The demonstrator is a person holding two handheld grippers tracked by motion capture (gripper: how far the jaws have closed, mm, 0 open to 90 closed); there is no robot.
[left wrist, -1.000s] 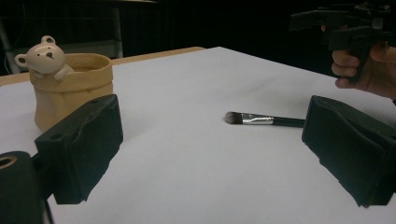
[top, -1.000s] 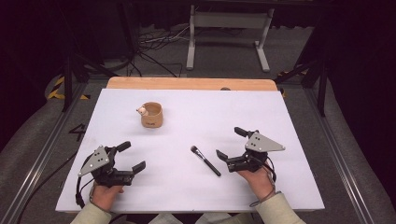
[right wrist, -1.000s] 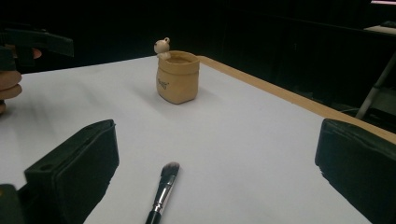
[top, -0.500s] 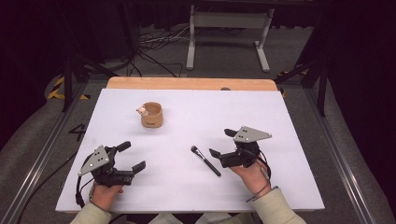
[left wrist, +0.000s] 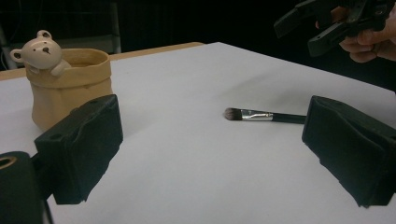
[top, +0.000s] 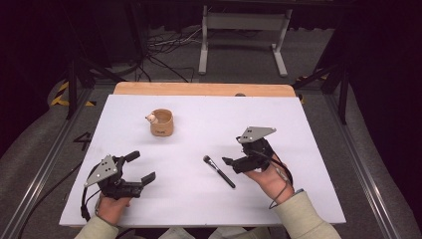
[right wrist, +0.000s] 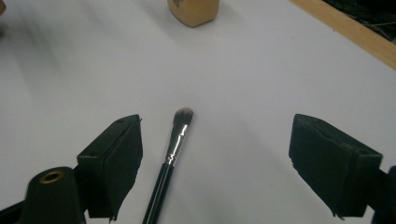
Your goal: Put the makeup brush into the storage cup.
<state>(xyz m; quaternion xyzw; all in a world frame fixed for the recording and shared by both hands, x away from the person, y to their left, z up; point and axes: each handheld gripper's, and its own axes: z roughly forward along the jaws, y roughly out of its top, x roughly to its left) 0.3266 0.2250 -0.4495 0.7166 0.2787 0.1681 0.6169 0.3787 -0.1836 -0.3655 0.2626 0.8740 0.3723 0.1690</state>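
While both grippers' fingers stand apart, empty, one brush (top: 219, 171) and one bear pot (top: 161, 122) sit on the table (top: 308, 149).

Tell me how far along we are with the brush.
Nothing looks done yet: the makeup brush lies flat on the white table, apart from the bear cup. In hand: the right gripper has closed in beside it, jaws narrowing, brush untouched. The left gripper waits open. Left: probably grasping and lifting it.

left tongs (top: 144, 169) rest low, jaws wide apart; right tongs (top: 230, 162) hover raised, jaws apart, just been closing.
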